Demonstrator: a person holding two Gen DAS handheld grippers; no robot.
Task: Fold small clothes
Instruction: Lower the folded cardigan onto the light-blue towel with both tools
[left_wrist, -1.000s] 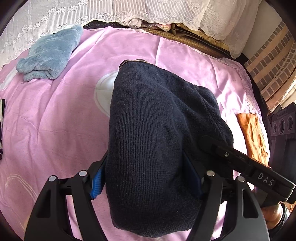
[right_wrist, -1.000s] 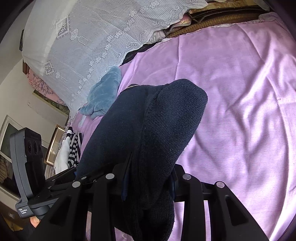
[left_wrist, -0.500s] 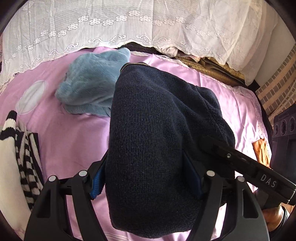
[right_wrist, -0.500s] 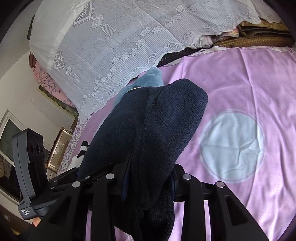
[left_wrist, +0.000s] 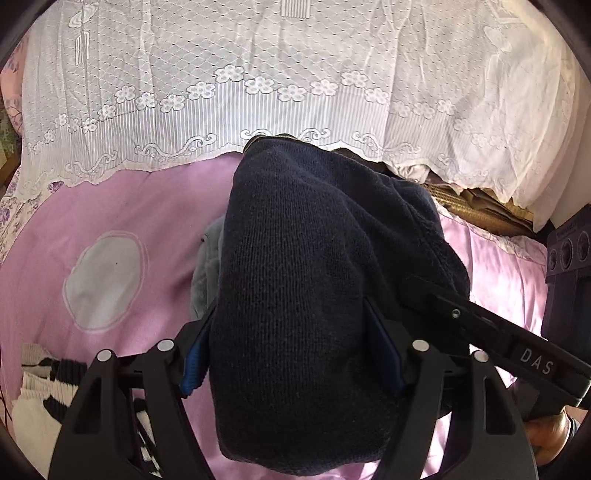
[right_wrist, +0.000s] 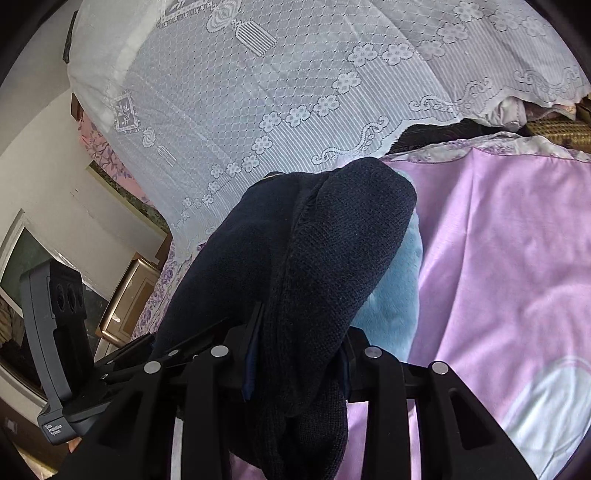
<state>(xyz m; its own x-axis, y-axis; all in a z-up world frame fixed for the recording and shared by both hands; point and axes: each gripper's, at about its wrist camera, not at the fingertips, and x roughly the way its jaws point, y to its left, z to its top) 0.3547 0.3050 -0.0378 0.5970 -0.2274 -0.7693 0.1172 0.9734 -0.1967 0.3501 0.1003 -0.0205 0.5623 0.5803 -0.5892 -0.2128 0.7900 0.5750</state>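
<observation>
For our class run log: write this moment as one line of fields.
left gripper: shut on sweater | right gripper: shut on sweater | sweater: held above sheet | blue cloth: beneath

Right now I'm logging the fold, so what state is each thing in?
Navy knit garment: bunched, lifted, held by both claws.
Left claw: shut on the garment.
Right claw: shut on the garment.
Light blue fleece item: lying on the pink sheet, partly hidden.
Striped garment: lying crumpled on the sheet.
</observation>
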